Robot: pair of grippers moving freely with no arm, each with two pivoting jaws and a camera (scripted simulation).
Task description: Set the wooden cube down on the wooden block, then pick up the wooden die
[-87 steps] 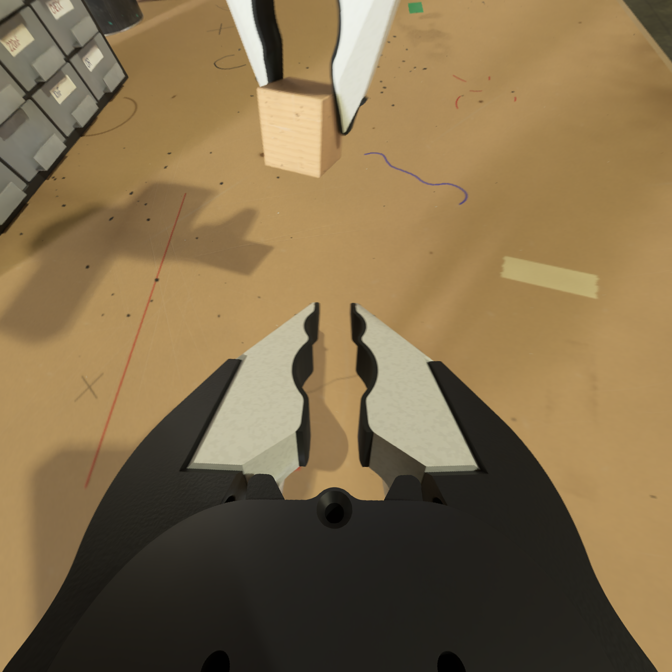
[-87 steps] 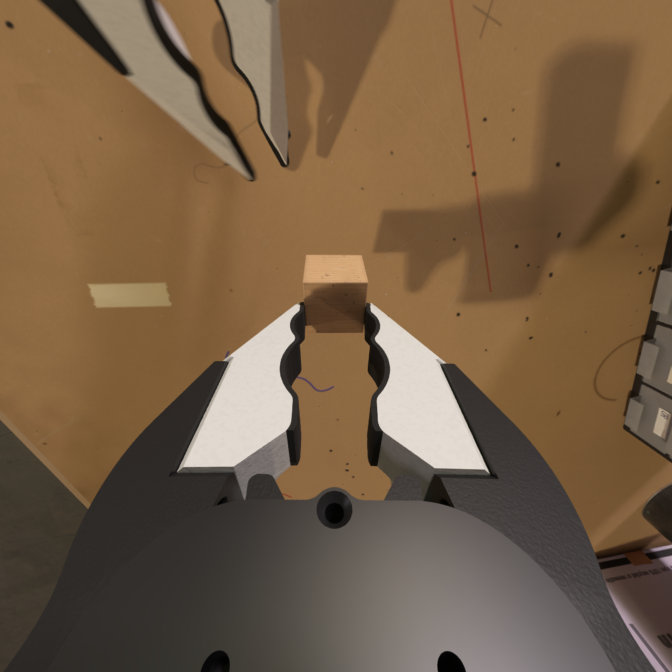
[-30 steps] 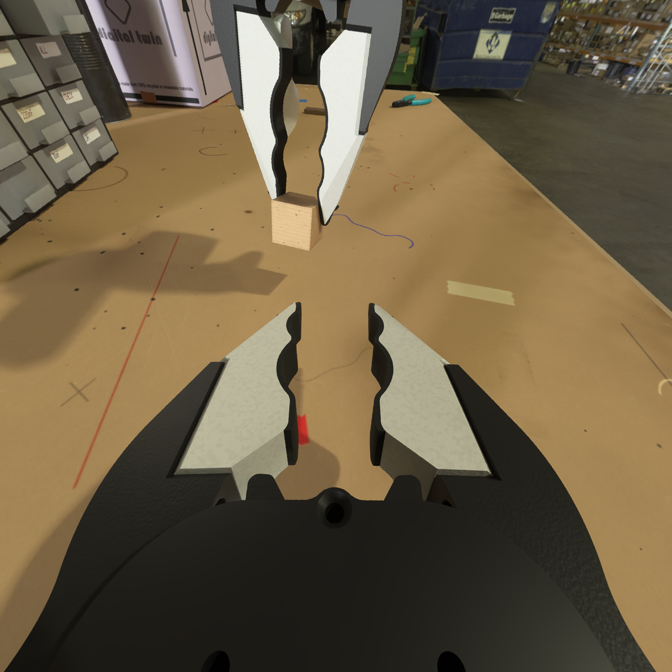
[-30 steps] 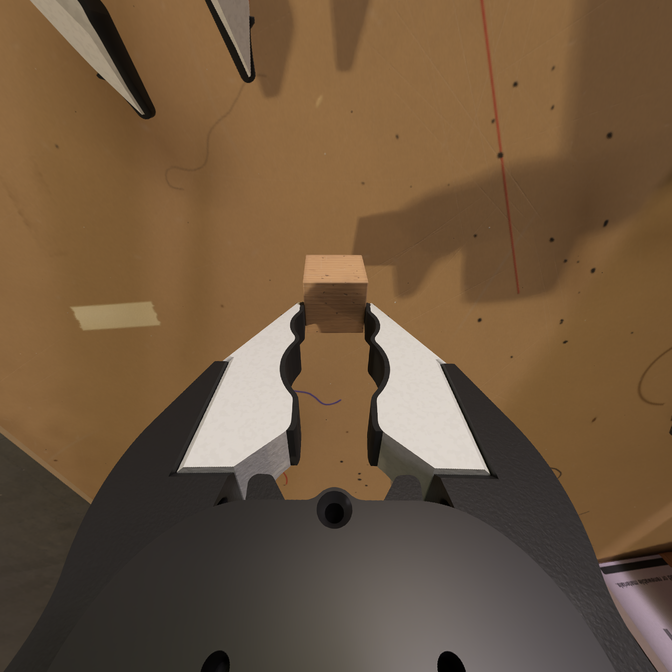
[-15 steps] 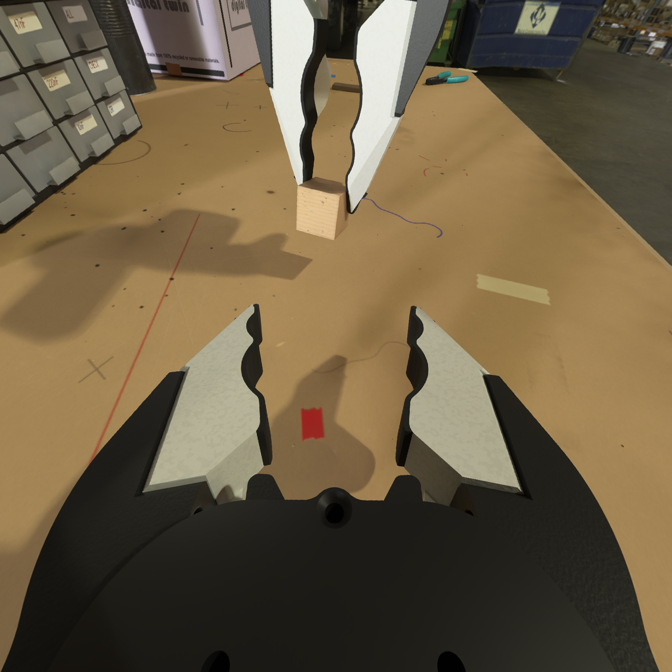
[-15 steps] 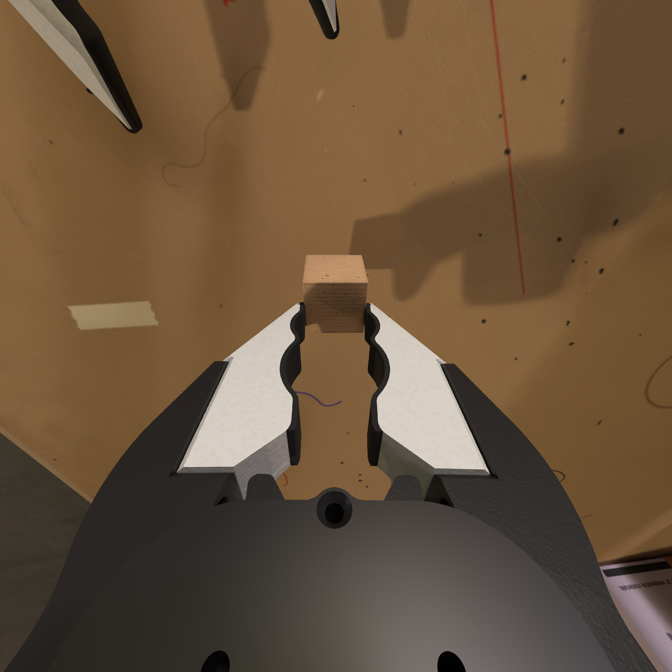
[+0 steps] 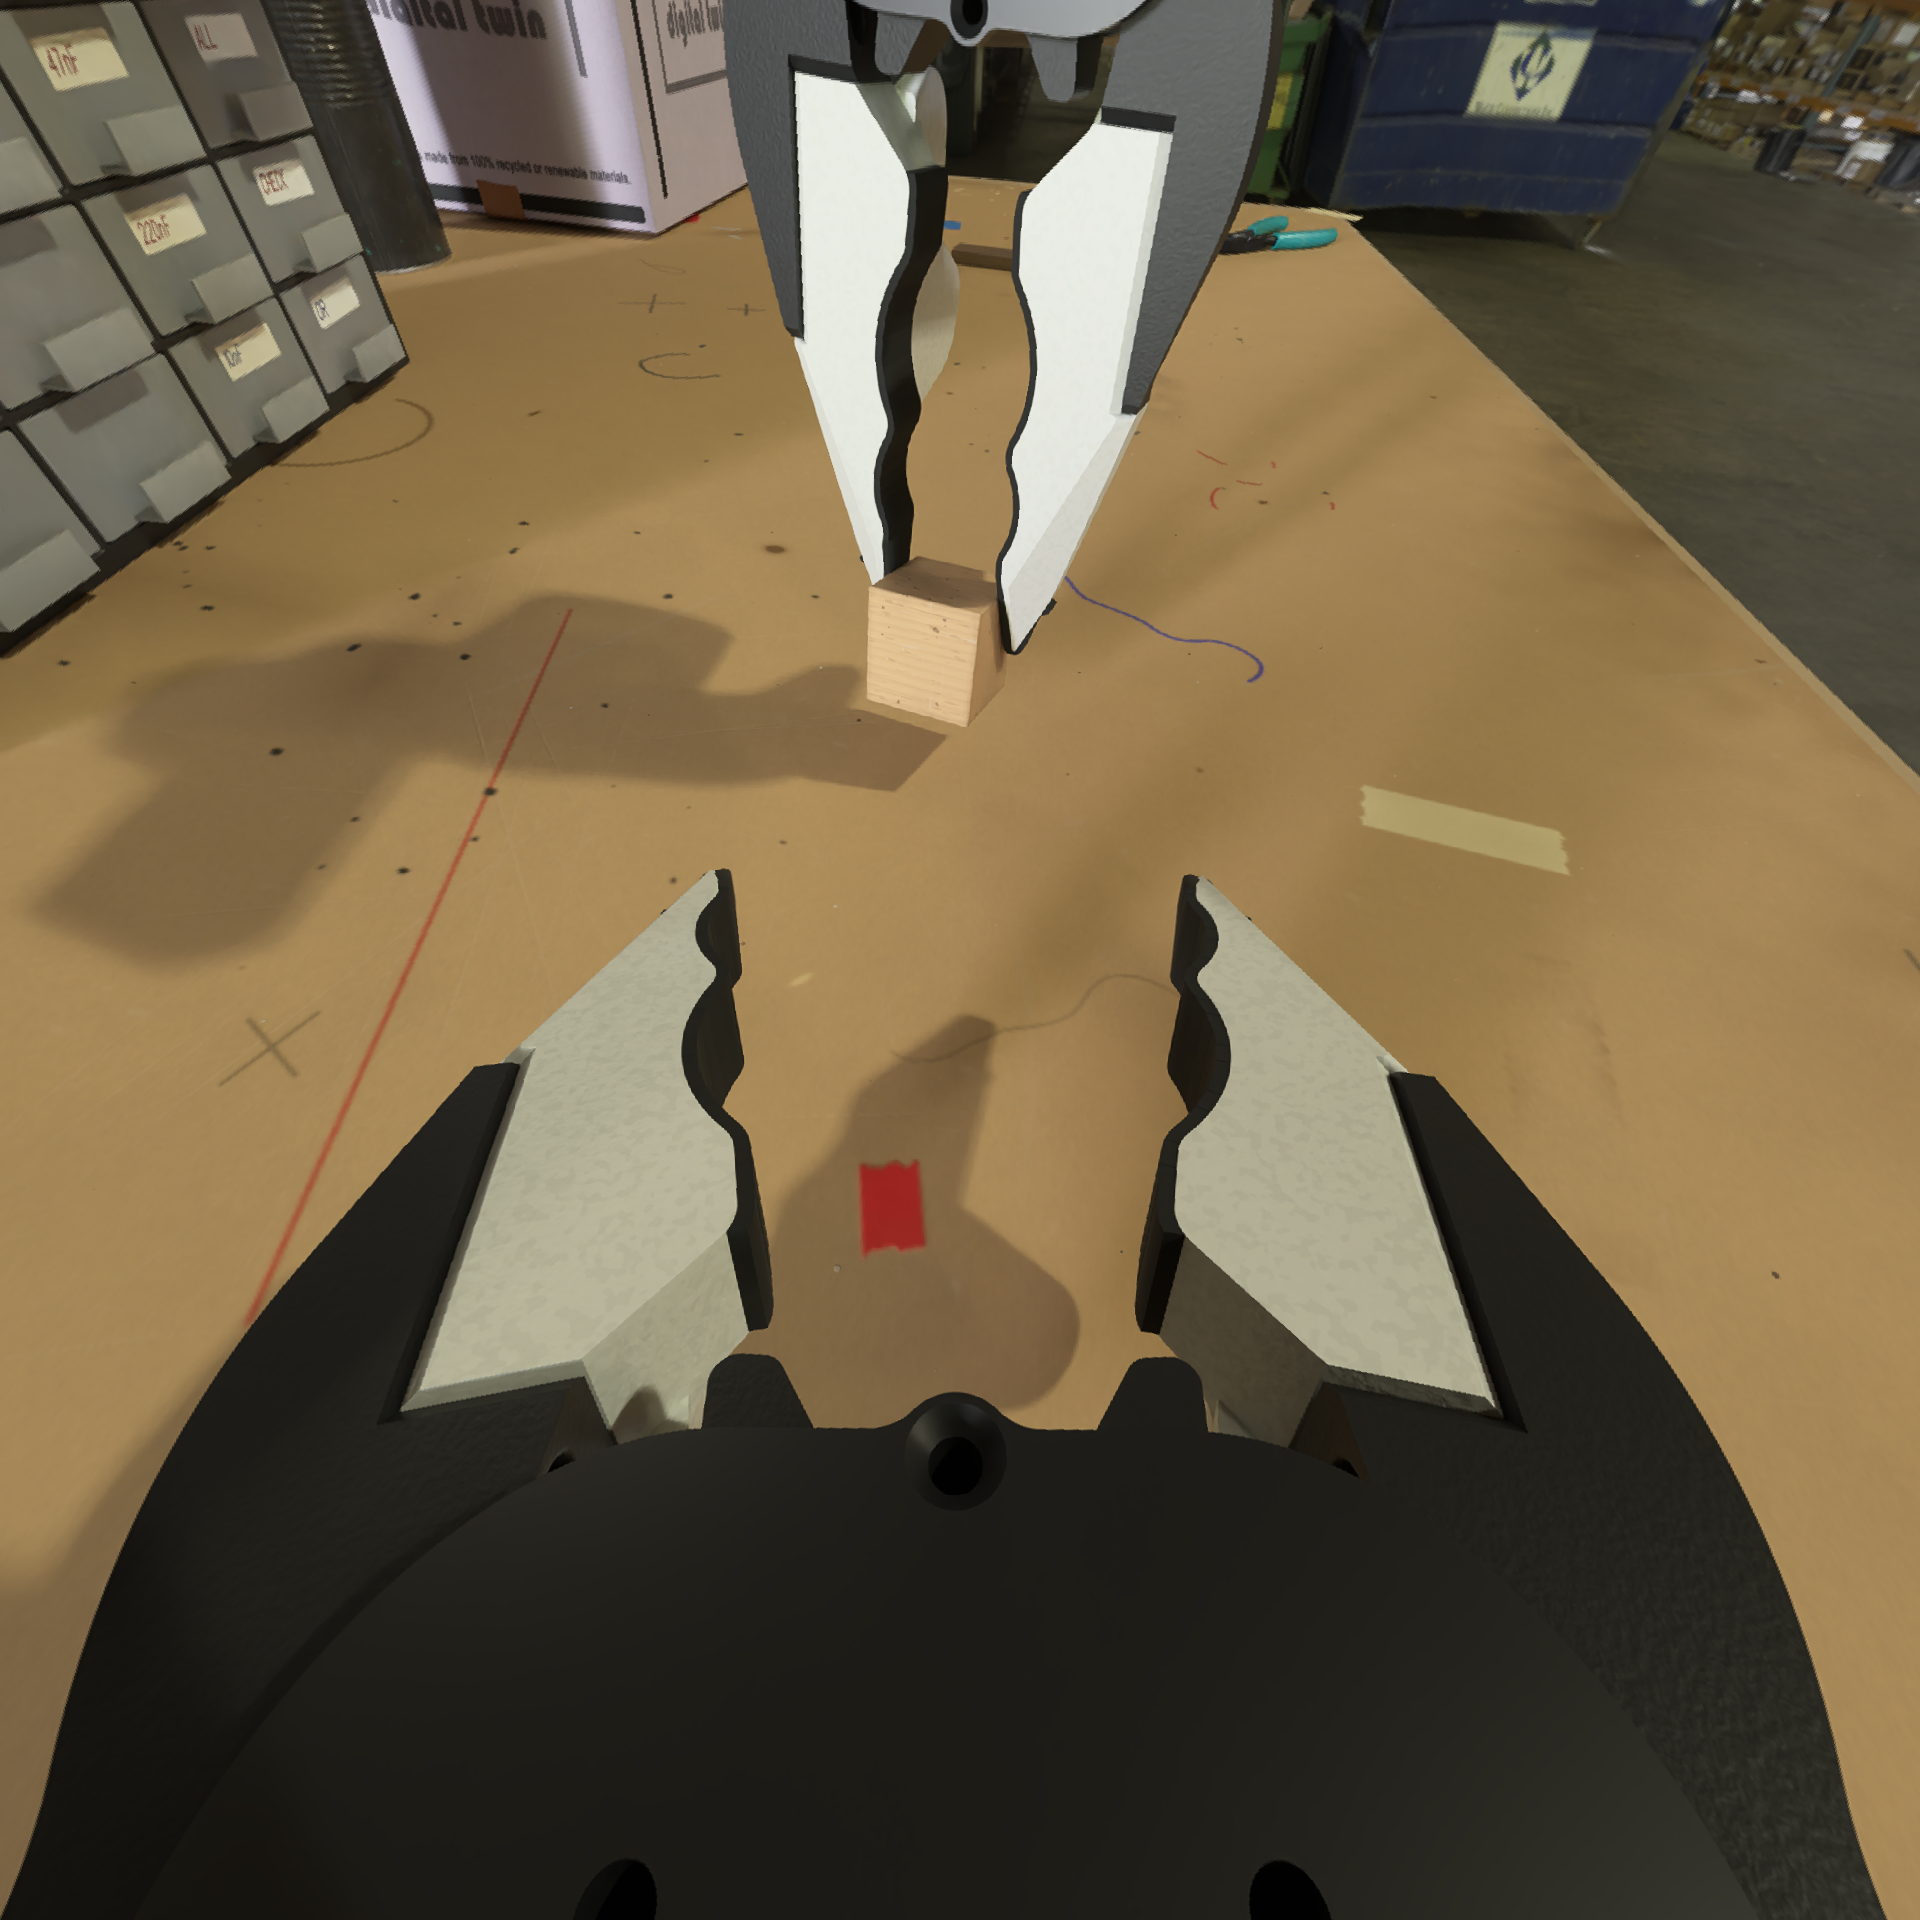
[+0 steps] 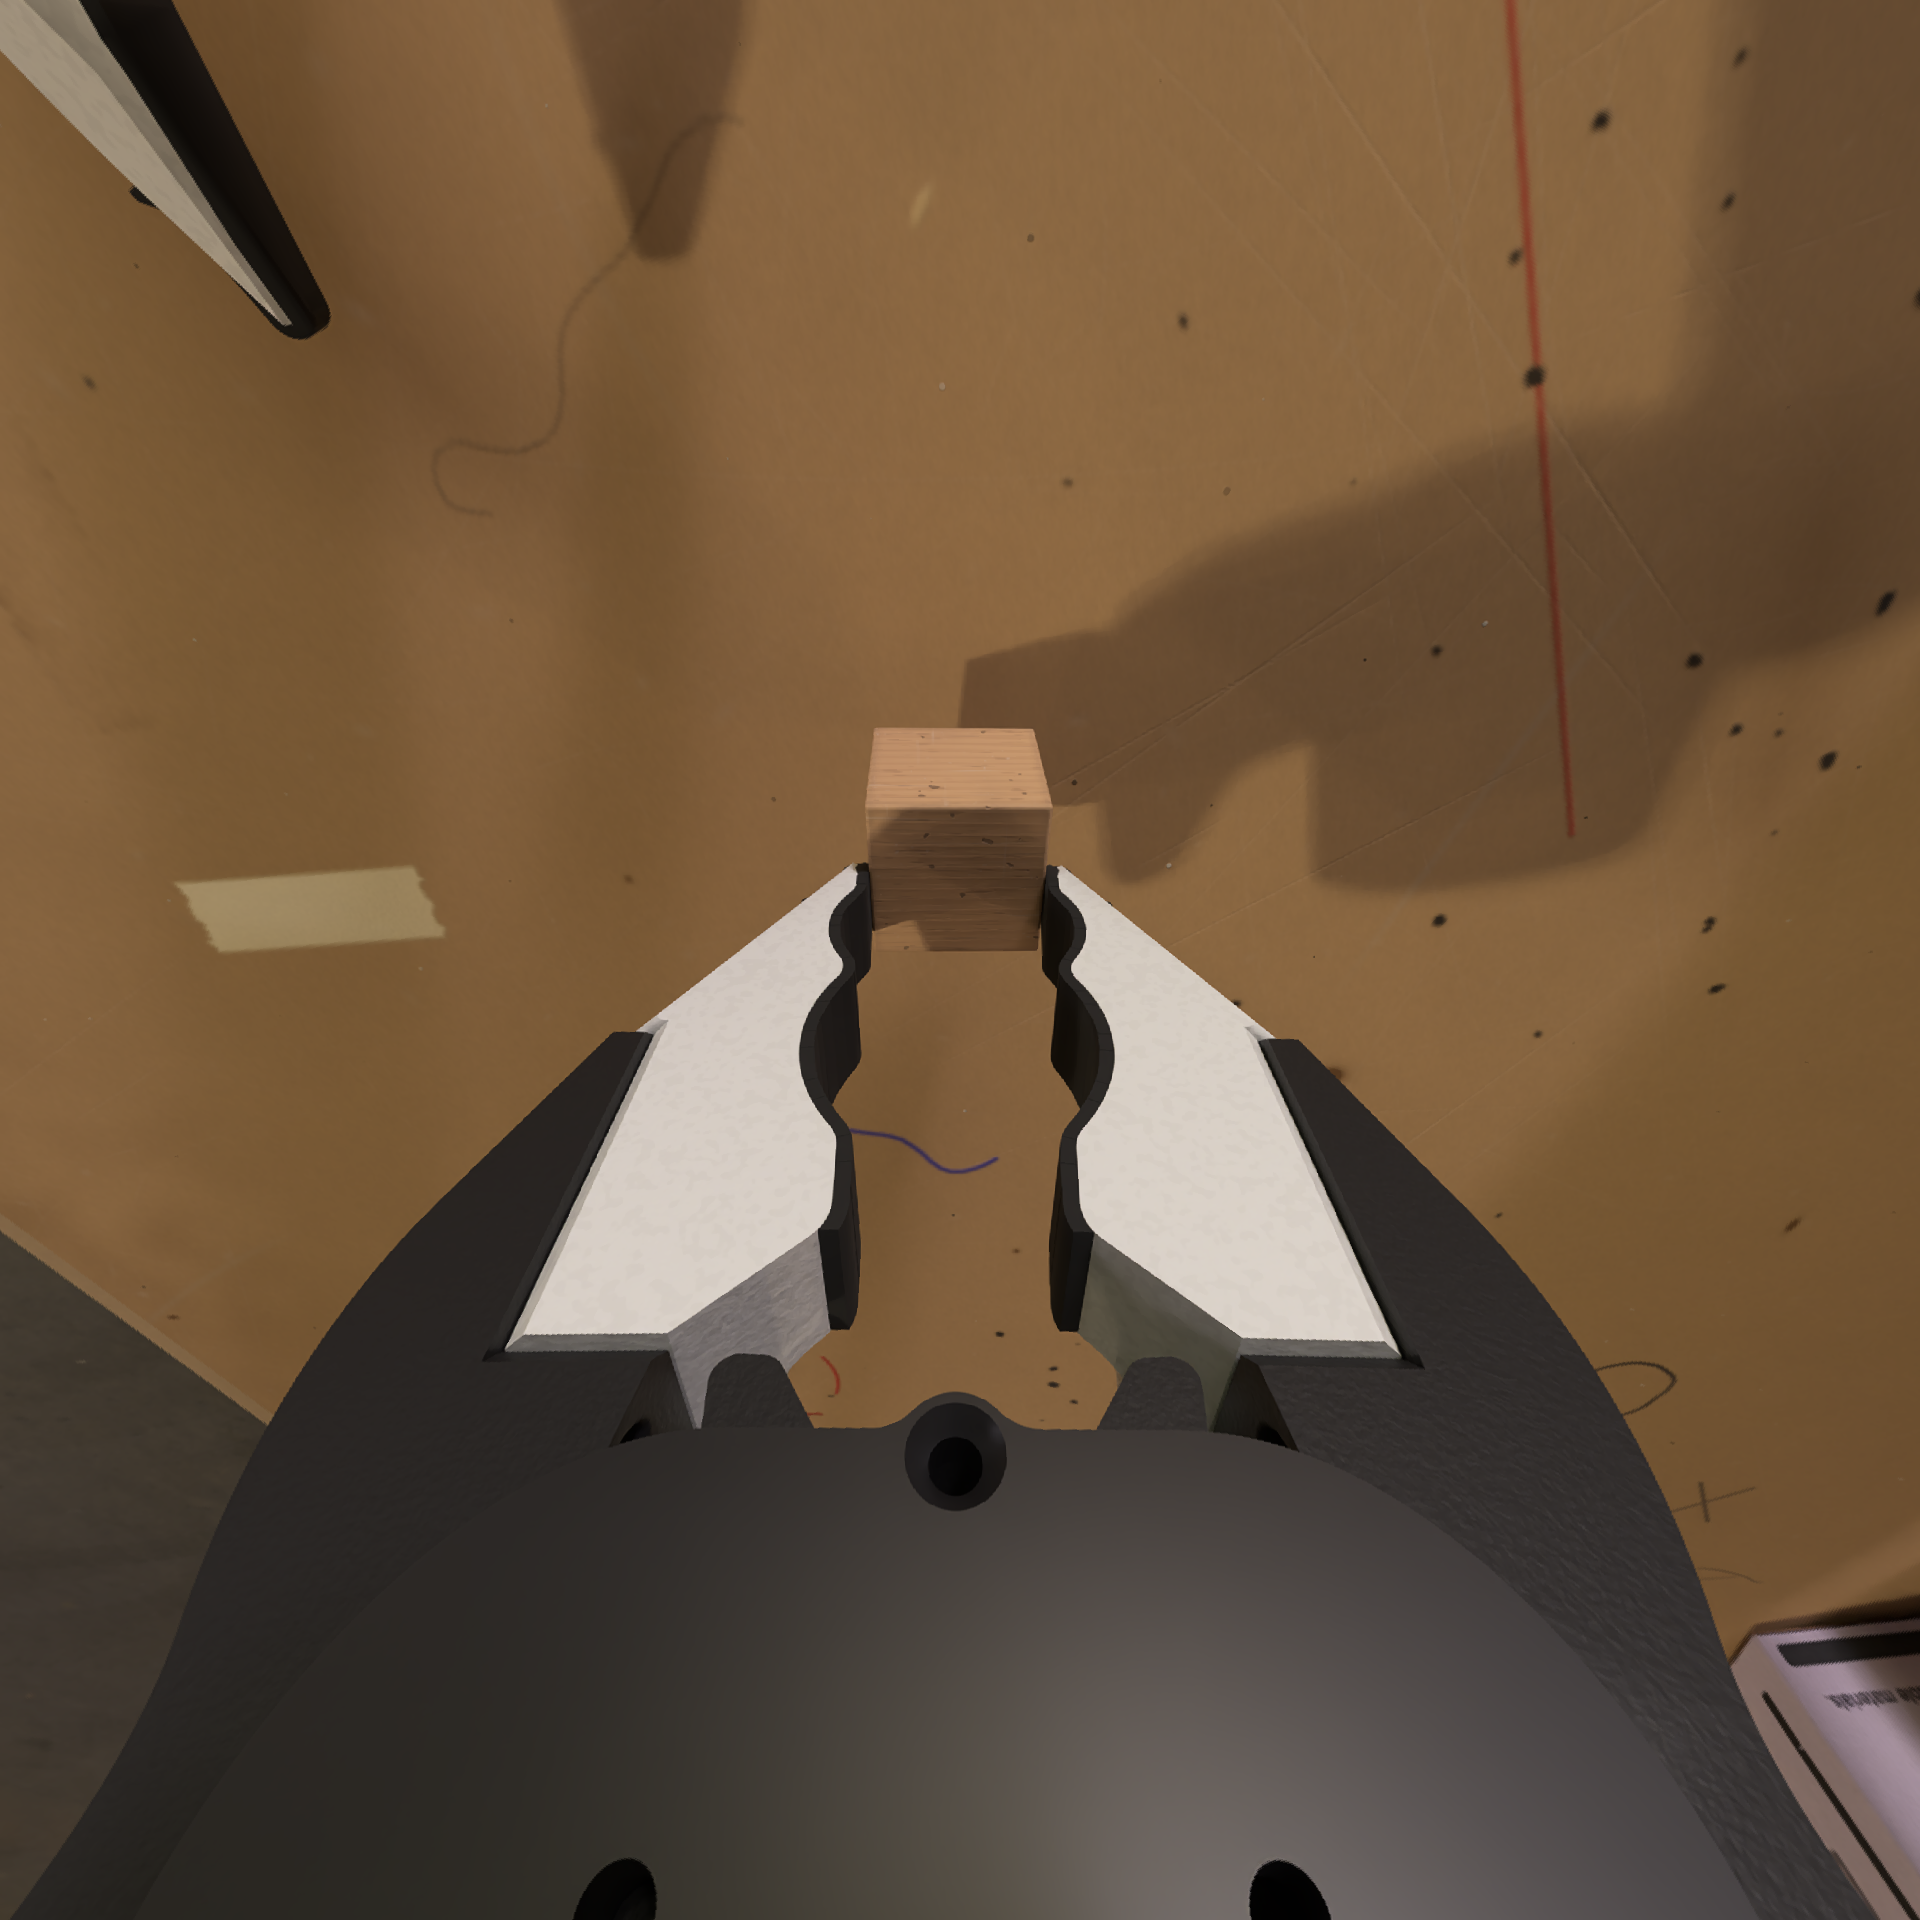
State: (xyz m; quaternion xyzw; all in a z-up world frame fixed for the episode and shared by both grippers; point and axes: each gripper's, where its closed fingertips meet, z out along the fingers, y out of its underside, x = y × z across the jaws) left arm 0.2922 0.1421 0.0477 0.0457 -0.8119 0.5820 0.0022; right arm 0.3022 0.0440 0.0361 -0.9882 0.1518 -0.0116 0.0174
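A light wooden cube (image 7: 928, 644) sits between the fingertips of my right gripper (image 7: 951, 613), which points down from above and is shut on it. The cube's base is at or just above the brown table (image 7: 1299, 1039); its shadow meets its foot. In the right wrist view the cube (image 8: 956, 800) is pinched at the tips of the right gripper (image 8: 956, 883). My left gripper (image 7: 956, 881) is wide open and empty, low over the table, well short of the cube. One of its fingers (image 8: 208, 208) shows in the right wrist view. I see no second block and no die.
A grey drawer cabinet (image 7: 156, 291) stands at the left, with a white box (image 7: 540, 104) and a blue bin (image 7: 1507, 94) at the back. Teal pliers (image 7: 1283, 237) and a small brown piece (image 7: 982, 255) lie far off. The table edge (image 7: 1766, 623) runs along the right.
My left gripper has opened from nearly shut to wide and has drawn back from the cube. My right gripper has kept its hold on the cube.
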